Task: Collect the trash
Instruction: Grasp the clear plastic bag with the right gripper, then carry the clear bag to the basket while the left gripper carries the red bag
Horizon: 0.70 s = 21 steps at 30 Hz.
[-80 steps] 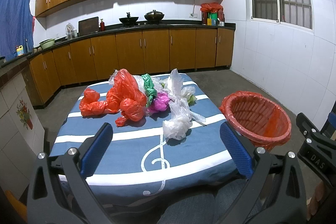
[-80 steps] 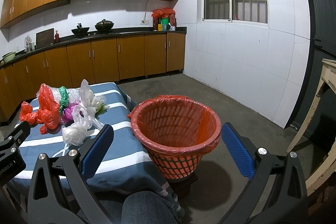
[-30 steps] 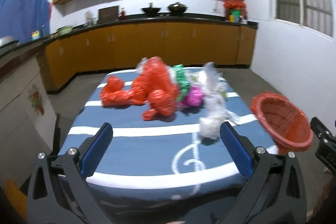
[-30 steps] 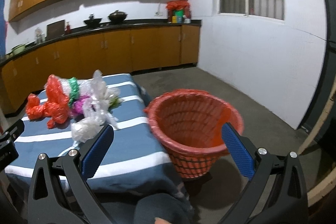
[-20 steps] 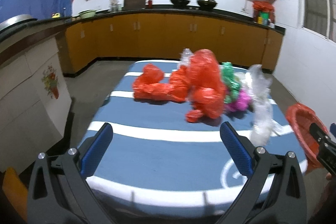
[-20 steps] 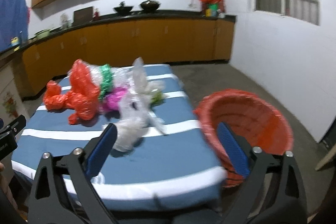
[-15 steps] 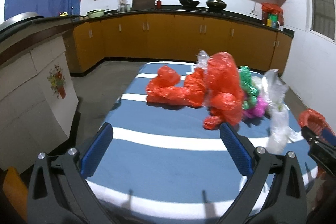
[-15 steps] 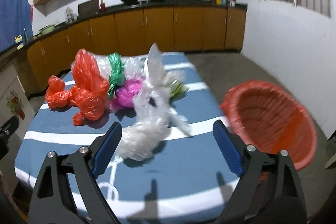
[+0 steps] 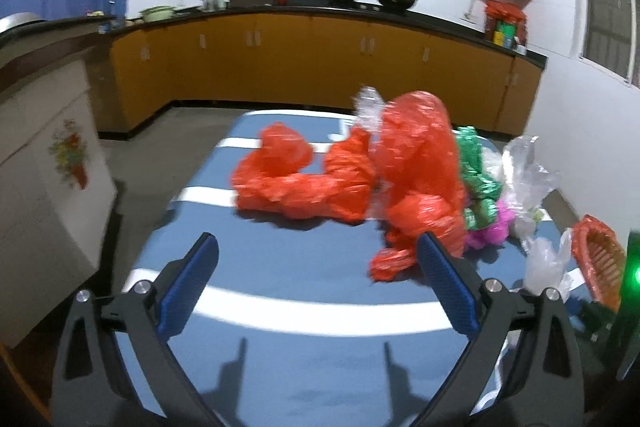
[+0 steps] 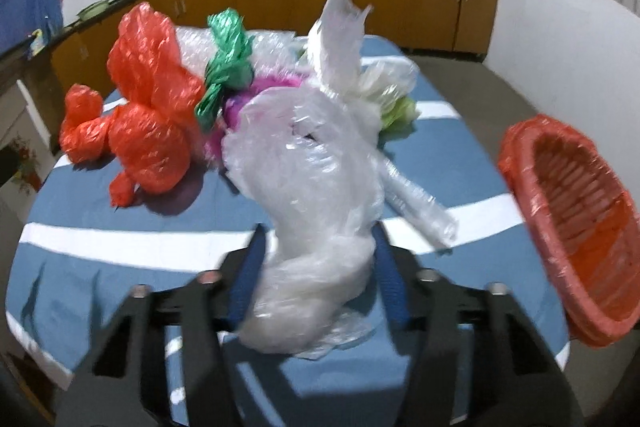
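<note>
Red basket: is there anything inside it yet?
The red basket beside the table shows only its red liner and woven wall; no bags are visible inside. Its bottom is cut off by the near rim, so that part cannot be checked.

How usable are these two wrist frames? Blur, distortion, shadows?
Left wrist view: motion blur smears the red bags and cabinets; fisheye bends the counter line; the left gripper stays sharp, open, with finger shadows on the blue cloth. Right wrist view: the right gripper is blurred, its jaws closing around the clear bag; the red basket is stretched at the edge.
</note>
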Each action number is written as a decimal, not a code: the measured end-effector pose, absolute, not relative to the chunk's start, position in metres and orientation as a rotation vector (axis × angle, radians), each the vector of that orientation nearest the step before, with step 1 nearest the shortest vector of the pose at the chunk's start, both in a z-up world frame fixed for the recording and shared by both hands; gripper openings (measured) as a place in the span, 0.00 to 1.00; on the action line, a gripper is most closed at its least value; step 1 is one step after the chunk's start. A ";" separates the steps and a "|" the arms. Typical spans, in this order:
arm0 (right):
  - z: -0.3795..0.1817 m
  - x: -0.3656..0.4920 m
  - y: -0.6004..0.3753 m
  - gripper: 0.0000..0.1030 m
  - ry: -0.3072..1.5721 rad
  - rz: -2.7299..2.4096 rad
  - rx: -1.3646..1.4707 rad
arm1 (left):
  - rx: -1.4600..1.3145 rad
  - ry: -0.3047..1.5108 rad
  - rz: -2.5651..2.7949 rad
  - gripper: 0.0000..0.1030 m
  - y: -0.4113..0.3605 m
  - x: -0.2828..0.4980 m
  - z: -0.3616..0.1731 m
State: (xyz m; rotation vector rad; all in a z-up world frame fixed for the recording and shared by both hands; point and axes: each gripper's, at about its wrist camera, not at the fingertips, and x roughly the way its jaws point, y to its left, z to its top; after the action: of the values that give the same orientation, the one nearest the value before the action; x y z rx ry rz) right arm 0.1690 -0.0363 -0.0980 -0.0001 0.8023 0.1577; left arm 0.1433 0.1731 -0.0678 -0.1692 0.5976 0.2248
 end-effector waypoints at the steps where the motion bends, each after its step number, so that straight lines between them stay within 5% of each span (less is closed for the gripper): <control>1: -0.096 0.165 -0.040 0.36 0.796 0.162 0.002 | -0.171 0.606 0.200 0.91 0.168 0.153 -0.069; 11: -0.088 0.146 -0.077 0.33 0.796 0.143 0.045 | -0.183 0.689 0.054 0.84 0.127 0.218 -0.086; 16: -0.088 0.146 -0.075 0.33 0.793 0.142 0.044 | -0.191 0.788 0.023 0.48 0.122 0.241 -0.105; 21: -0.083 0.142 -0.078 0.33 0.772 0.145 0.045 | -0.195 0.762 0.001 0.31 0.121 0.234 -0.103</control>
State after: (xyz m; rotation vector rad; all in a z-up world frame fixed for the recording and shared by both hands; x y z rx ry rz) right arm 0.1423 -0.0782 -0.0831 0.0455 0.7716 0.1446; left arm 0.2338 0.1209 -0.1028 -0.1951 0.7615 0.0014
